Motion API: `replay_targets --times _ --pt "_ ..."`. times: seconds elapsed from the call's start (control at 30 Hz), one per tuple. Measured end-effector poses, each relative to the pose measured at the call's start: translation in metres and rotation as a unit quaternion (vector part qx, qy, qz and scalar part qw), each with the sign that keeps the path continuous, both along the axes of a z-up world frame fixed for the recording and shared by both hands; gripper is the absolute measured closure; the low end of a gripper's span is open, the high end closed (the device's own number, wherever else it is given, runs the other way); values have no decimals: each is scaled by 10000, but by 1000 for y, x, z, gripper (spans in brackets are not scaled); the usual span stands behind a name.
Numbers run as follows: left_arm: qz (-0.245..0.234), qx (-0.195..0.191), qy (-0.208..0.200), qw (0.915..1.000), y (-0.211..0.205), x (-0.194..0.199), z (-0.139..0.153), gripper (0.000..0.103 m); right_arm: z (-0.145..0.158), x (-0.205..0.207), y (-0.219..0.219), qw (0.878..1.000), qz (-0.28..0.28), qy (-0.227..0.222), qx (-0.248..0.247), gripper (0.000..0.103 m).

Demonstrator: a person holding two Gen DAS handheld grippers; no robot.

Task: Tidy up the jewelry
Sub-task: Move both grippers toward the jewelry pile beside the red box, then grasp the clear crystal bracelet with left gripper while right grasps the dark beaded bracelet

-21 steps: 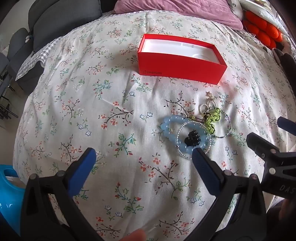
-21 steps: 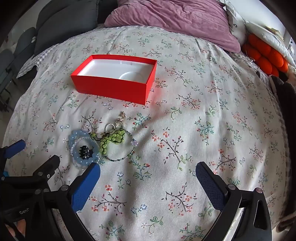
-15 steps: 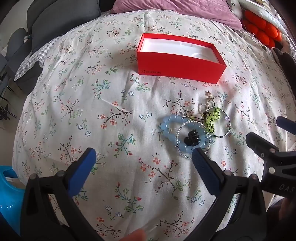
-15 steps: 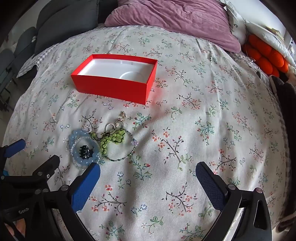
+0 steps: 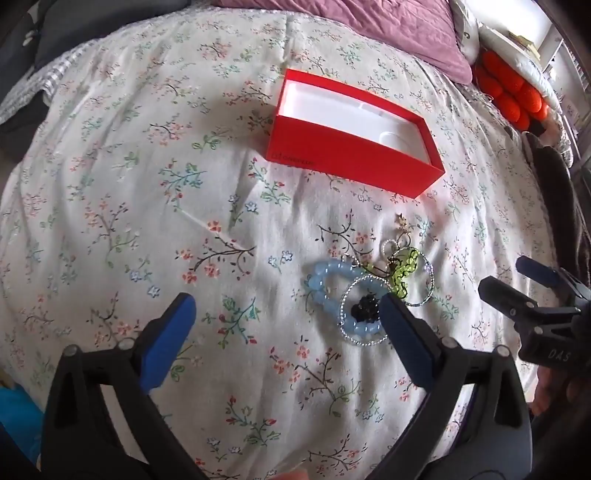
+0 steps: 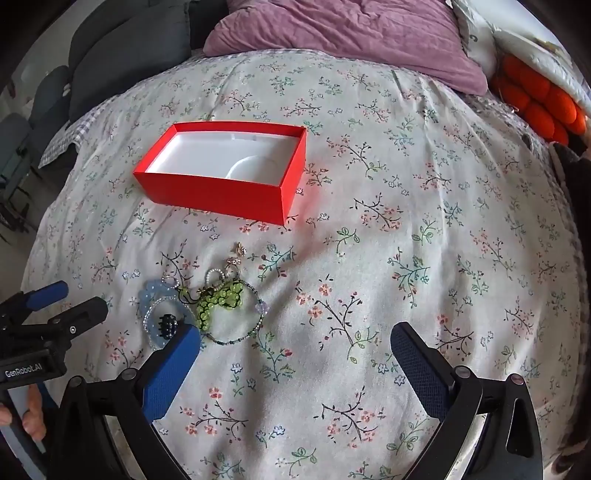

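Observation:
A pile of jewelry lies on the floral bedspread: a pale blue bead bracelet (image 5: 320,284) (image 6: 150,296), a green bead charm (image 5: 404,266) (image 6: 219,297), a small black piece (image 5: 365,306) (image 6: 168,324), thin bead rings and a gold clasp (image 6: 239,250). Beyond it stands an open red box (image 5: 351,162) (image 6: 218,192) with a white, empty inside. My left gripper (image 5: 284,321) hovers open just left of the pile, its right fingertip over the pile's edge. Over bare bedspread to the right of the pile, my right gripper (image 6: 295,350) is open and holds nothing.
A purple pillow (image 6: 347,33) and orange cushions (image 6: 535,99) lie at the far end of the bed. Dark grey cushions (image 6: 122,48) sit at the far left. The bedspread (image 6: 424,229) spreads wide to the right of the box. A person's fingers (image 6: 31,413) hold the left gripper's handle.
The left wrist view has turned slightly, so the red box now sits slanted in it. The jewelry, the box and the right gripper have not visibly moved.

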State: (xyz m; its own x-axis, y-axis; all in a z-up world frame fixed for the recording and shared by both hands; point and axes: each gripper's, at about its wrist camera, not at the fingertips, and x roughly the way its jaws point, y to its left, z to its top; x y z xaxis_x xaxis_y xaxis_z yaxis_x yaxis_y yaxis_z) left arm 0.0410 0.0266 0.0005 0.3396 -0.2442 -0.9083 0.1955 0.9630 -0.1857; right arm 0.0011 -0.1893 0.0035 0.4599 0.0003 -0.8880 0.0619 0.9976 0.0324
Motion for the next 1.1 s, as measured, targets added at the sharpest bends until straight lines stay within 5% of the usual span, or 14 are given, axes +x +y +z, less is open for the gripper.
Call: replay_targets --times 0.23,0.3,0.4,0.6,0.83,1.1 --pt "-199 -593 461 9970 -3 23 -23 29 -13 18 -14 9980 -132 305 536 0" --pt "-235 -745 588 9952 -3 28 -29 42 -21 24 -16 9968 -171 371 694 2" --pt "-173 -832 764 9934 -2 30 -35 55 -32 31 -18 9944 -209 536 887 15" --pt "-433 -1185 747 9892 -10 31 -24 62 -49 39 -17 9900 -187 778 1165 36" --pt "-942 -1073 878 9858 -29 31 -29 76 -55 42 -7 9898 -33 835 1151 67" --pt "-1104 -802 976 9858 -39 28 -41 76 -60 45 4 9906 47 852 1070 68"
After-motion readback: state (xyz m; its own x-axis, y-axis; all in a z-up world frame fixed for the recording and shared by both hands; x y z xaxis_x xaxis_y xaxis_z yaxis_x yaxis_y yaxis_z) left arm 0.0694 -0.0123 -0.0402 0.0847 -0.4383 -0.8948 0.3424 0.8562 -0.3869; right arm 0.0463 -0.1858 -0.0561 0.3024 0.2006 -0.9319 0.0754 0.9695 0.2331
